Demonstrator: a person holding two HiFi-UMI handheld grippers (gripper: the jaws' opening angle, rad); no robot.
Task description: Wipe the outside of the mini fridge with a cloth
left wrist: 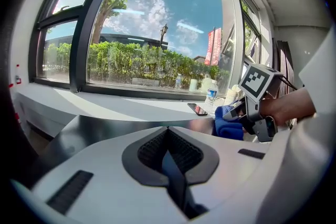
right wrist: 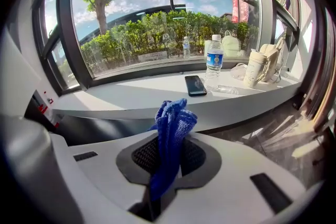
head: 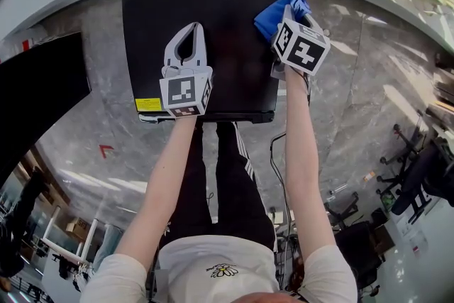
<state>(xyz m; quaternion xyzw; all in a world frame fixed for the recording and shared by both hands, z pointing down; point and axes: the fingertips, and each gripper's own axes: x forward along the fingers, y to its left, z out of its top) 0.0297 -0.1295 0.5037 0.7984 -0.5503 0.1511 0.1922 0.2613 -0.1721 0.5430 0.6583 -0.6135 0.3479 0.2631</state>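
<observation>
One blue cloth [head: 272, 16] sits pinched in the right gripper [head: 287, 12] at the far right corner of the mini fridge [head: 237, 78] top, the left gripper [head: 190, 29] pressed together, empty, above it; wiping seems barely begun, and the next move calls for a pressed sweep across.

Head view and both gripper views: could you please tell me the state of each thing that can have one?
left gripper: shut, empty.
right gripper: shut on the blue cloth.
blue cloth: bunched, pinched in the jaws.
mini fridge: door looks closed.
water bottle: upright, capped.
phone: flat, screen dark.
</observation>
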